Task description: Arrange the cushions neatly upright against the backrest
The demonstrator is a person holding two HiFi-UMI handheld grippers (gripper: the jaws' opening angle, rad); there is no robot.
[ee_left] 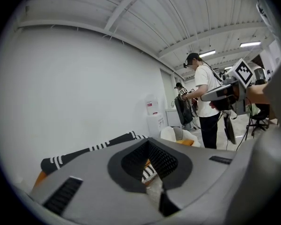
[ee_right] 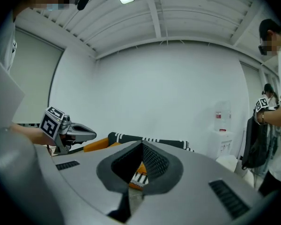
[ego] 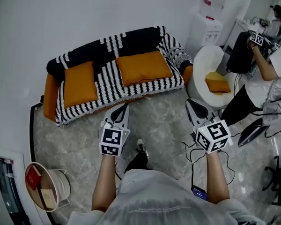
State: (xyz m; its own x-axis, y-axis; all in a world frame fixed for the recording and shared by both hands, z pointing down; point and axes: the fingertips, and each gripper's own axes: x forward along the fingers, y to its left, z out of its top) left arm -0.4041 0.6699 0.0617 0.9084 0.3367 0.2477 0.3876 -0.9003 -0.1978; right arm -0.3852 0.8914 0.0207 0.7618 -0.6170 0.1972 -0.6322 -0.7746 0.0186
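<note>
1. The sofa (ego: 50, 97) shows smooth orange upholstery at its arms. A black-and-white striped throw (ego: 107, 81) with a knitted look is draped over its seat and backrest
2. Two plump, plain orange cushions lie on the striped seat. The left cushion (ego: 80, 83) is a rectangle with its short side towards the backrest, and the right cushion (ego: 143, 67) is wider and set crosswise
3. A third orange cushion (ego: 218, 84), smaller in view, lies on the seat of a rounded white chair (ego: 203, 60) just right of the sofa
4. The floor (ego: 164, 125) is glossy grey stone with marbled veins
5. The left gripper (ego: 122, 109) has smooth grey jaws with black ribbed pads, pressed together with nothing between them. It hangs over the floor in front of the sofa's front edge, aimed at the gap between the two seat cushions and clear of both
6. The right gripper (ego: 195, 107) is likewise closed and empty, in front of the sofa's right end. The right cushion lies beyond it to the left, and the chair's cushion is near, ahead and to its right
</note>
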